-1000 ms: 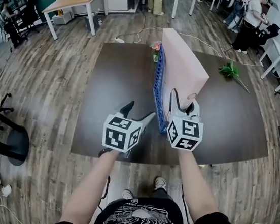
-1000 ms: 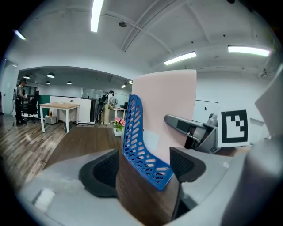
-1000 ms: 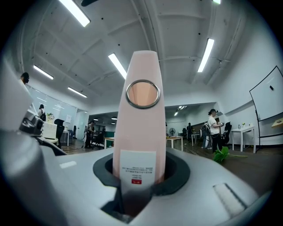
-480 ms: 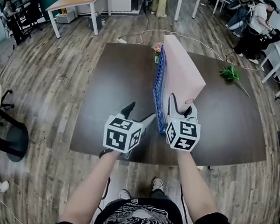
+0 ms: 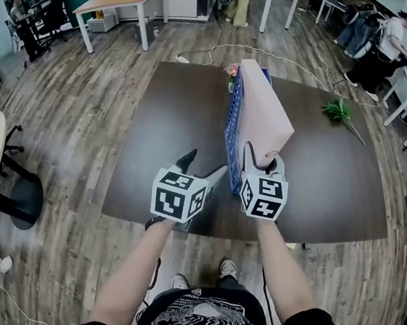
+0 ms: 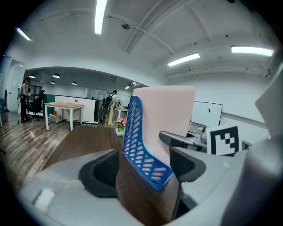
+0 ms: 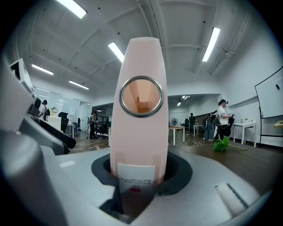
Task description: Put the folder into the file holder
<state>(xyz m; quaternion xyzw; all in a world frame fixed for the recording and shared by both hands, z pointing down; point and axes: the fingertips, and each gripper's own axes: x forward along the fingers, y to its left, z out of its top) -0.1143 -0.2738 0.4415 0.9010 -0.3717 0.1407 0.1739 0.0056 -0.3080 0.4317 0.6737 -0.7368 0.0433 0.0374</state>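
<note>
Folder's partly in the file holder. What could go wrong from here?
1. The right claw has just been opening, with the spine of the pink folder between its jaws. The folder leans sideways, so it may topple.
2. The left claw only straddles the end of the blue file holder without pinching it, so the holder might shift or tip.

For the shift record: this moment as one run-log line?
pink folder: upright in blue mesh file holder | right gripper: gripping folder spine, jaws have just been opening | left gripper: open, at holder end
</note>
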